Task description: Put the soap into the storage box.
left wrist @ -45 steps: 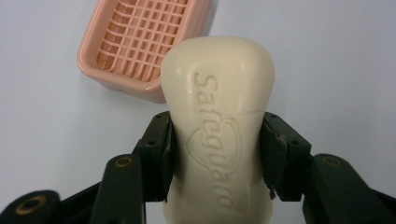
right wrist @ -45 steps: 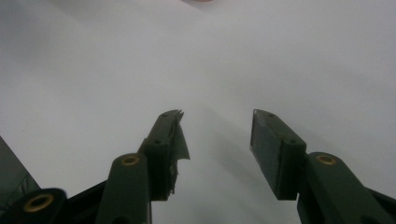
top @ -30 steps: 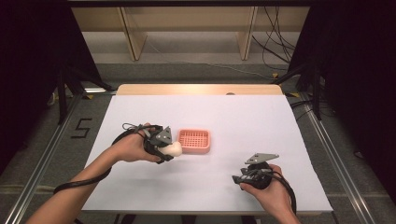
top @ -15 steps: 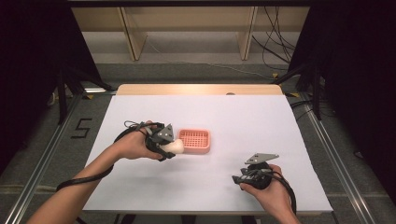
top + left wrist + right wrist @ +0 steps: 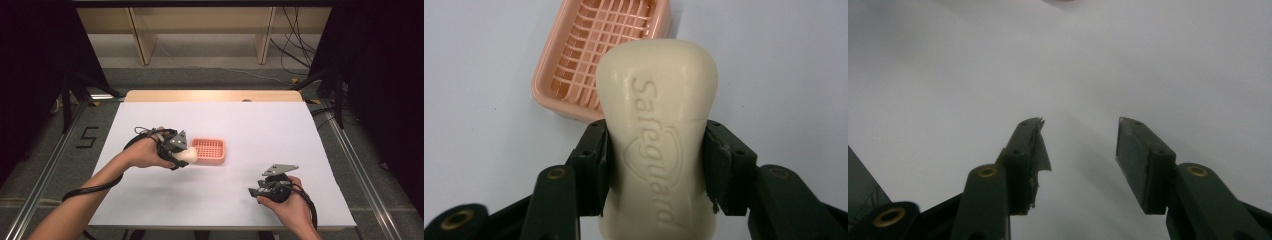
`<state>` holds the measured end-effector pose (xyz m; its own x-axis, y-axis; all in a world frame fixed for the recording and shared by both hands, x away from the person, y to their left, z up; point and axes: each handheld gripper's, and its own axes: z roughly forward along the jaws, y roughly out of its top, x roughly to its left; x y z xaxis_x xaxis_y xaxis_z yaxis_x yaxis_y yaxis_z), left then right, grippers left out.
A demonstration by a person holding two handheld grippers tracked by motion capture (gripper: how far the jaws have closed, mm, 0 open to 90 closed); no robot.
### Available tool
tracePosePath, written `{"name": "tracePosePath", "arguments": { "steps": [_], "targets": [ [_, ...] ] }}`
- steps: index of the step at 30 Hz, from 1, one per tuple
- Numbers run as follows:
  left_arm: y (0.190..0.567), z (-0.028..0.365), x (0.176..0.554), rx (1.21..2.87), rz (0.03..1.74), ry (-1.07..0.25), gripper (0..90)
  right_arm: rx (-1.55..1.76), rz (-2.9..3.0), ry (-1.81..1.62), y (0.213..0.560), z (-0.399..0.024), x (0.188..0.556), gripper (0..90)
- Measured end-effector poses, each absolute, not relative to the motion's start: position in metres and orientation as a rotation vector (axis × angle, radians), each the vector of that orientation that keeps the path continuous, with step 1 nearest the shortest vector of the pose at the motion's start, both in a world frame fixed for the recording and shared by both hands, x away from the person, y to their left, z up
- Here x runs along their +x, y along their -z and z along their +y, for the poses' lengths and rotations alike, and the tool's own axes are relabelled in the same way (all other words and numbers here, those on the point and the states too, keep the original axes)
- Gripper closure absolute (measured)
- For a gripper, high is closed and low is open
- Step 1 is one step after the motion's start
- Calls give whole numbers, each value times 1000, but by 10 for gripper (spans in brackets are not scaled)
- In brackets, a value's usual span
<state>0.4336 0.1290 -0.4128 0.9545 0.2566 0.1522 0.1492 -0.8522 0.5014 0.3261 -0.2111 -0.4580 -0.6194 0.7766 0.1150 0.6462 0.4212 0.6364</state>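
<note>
On the left side of the white tabletop (image 5: pixel 225 125), the person's left gripper (image 5: pixel 181 156) has its black fingers (image 5: pixel 591 165) clamped on a cream, waisted bar of soap (image 5: pixel 656 130). The pads press against its narrow middle from both sides, so roughly half the bar sticks out past the fingertips. A brand name is moulded in raised letters along the soap's upper face. In the high view the soap (image 5: pixel 187 155) pokes out toward the right, its free end reaching the left rim of a small pink plastic soap dish (image 5: pixel 208 150) with a grid-patterned floor. In the left gripper view that dish (image 5: pixel 574 75) lies just beyond and beneath the bar's tip, and the part of the grid that shows has nothing lying on it. Well apart, near the front right of the tabletop, the right gripper (image 5: pixel 256 191) rests low in the person's hand. Its fingers (image 5: pixel 1143 160) stand apart with only bare white surface between them, holding nothing.
</note>
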Motion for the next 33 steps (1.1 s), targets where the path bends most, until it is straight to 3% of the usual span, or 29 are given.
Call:
{"name": "tracePosePath", "arguments": {
  "steps": [33],
  "targets": [
    [415, 119, 448, 2581, 290, -309, 492, 1262, 2462, -987, 458, -212, 326, 533]
  ]
}}
